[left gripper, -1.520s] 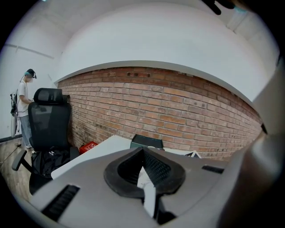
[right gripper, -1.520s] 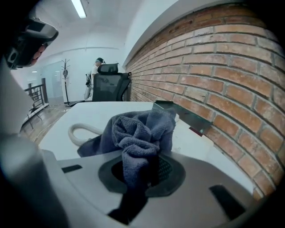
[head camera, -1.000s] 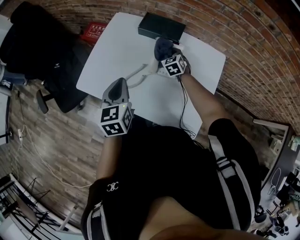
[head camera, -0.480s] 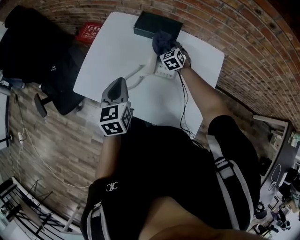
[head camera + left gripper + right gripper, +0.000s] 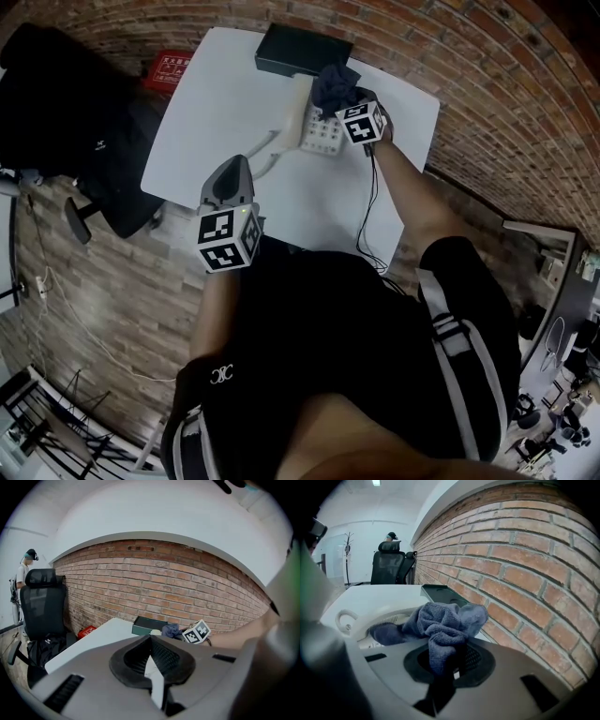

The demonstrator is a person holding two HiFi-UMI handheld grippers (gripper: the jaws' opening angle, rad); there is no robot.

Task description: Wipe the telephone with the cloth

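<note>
The white telephone [image 5: 319, 134] lies on the white table [image 5: 216, 103] with its keypad showing. Its white curved part [image 5: 269, 150] reaches toward my left gripper. A dark blue cloth [image 5: 333, 86] hangs bunched over the phone's far right end. My right gripper [image 5: 344, 101] is shut on the cloth [image 5: 440, 623], and the telephone [image 5: 370, 620] lies just beneath it. My left gripper [image 5: 232, 173] hovers at the table's near edge, away from the phone. In the left gripper view its jaws [image 5: 152, 660] are shut on nothing, with the cloth [image 5: 170, 630] far ahead.
A flat dark box [image 5: 302, 49] sits at the table's far edge, just beyond the phone. A brick wall [image 5: 487, 84] runs along the right side. A black office chair [image 5: 89, 122] stands left of the table, with a red item [image 5: 169, 66] on the floor. A black cable [image 5: 367, 216] hangs off the near edge.
My right gripper has carried the cloth from over the keypad to the phone's far right end, so the keypad now shows. The left gripper has stayed put.
</note>
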